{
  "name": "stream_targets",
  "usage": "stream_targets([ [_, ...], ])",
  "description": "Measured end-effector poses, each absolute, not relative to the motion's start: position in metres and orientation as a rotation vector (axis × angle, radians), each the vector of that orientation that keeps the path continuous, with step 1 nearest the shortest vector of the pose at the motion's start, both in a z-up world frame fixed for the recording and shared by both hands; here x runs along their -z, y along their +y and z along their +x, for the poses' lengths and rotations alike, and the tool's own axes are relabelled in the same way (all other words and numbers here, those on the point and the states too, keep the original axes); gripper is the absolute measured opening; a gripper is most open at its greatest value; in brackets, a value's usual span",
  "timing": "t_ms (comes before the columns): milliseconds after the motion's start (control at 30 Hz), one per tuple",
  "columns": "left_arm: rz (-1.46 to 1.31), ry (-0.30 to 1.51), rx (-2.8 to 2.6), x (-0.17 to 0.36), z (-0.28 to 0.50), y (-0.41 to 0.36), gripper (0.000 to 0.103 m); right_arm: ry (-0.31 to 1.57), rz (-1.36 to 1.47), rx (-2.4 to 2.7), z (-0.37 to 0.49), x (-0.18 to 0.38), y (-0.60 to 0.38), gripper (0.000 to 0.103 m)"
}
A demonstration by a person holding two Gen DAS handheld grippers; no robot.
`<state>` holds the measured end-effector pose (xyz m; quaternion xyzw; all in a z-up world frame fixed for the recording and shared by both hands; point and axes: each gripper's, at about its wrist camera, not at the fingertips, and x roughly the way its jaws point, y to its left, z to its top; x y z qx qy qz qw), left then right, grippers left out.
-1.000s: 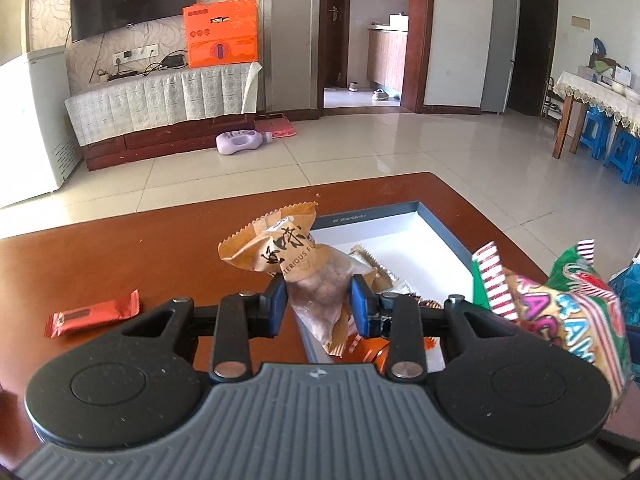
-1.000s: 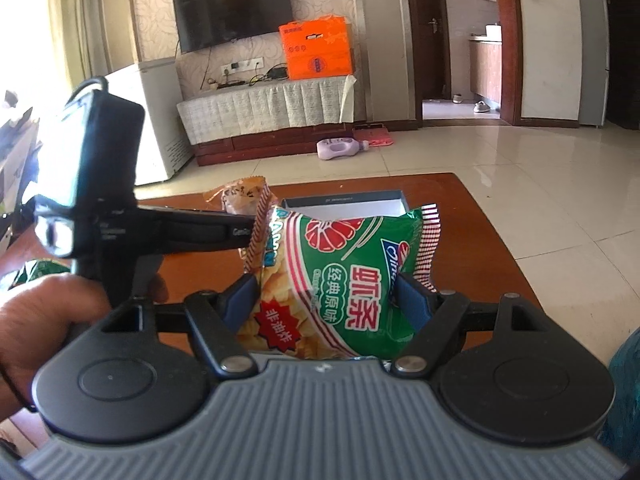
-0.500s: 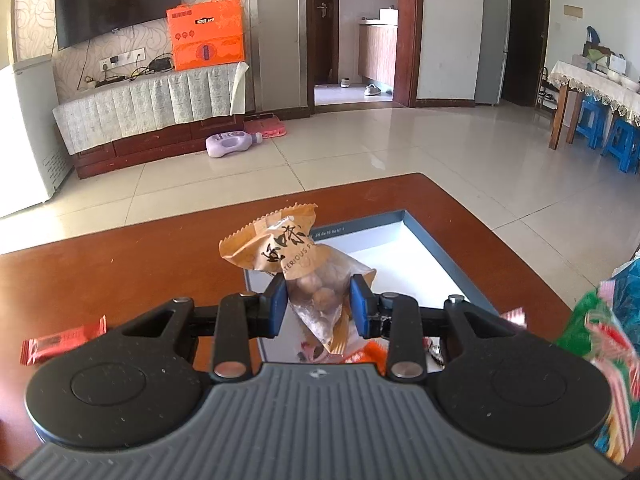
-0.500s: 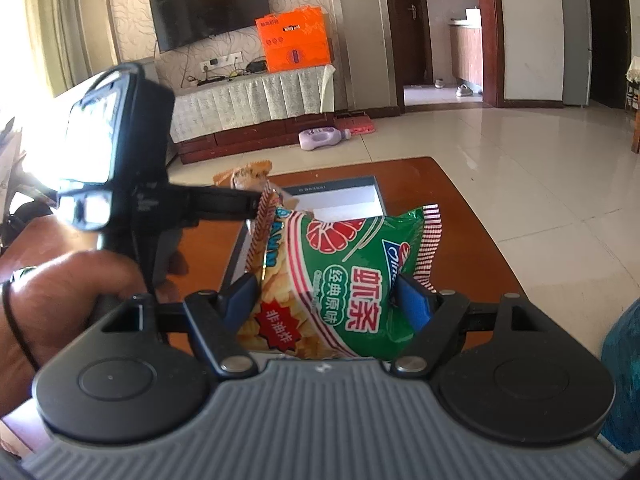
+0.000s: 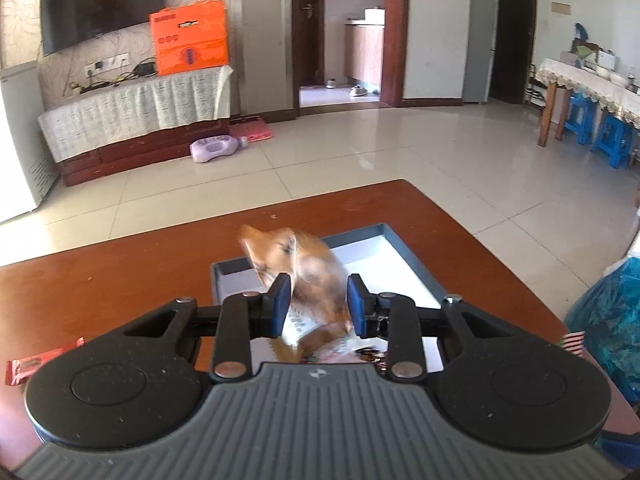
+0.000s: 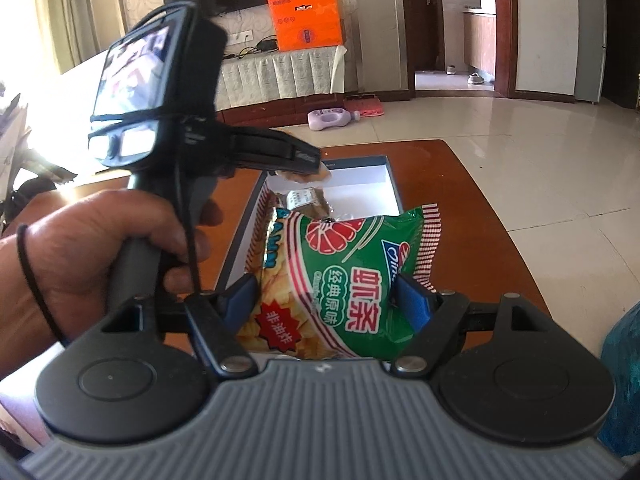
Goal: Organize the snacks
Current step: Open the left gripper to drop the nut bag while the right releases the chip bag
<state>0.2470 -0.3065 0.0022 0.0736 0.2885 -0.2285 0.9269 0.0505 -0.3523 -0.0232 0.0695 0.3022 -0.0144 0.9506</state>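
The left gripper (image 5: 315, 301) has just been closing its fingers, with a blurred brown snack packet (image 5: 308, 276) between them, over the grey box (image 5: 416, 264); whether the pads press it I cannot tell. The right gripper (image 6: 326, 300) clamps a green shrimp-chip bag (image 6: 344, 280) between wide-set fingers. The box holds another packet (image 6: 306, 200). A red snack bar (image 5: 36, 366) lies on the worktop (image 5: 120, 280)

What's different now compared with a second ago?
The left gripper carried its brown snack packet sideways to above the open box; its jaws have just been closing on the packet, which has swung and looks blurred. The right gripper kept hold of the green crisp bag, barely moving. The red bar stayed on the table.
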Motion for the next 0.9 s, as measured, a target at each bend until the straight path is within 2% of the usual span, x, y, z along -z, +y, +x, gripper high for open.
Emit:
stream_targets([
  [567, 0.163, 0.591, 0.480, -0.001, 0.245, -0.311, 0.031, 0.630, 0.129, 0.019, 0.053, 0.027, -0.356, 0.077],
  [900, 0.141, 0.580, 0.449, -0.013, 0.229, -0.275, 0.032, 0.605, 0.122, 0.033, 0.055, 0.032, -0.355, 0.077],
])
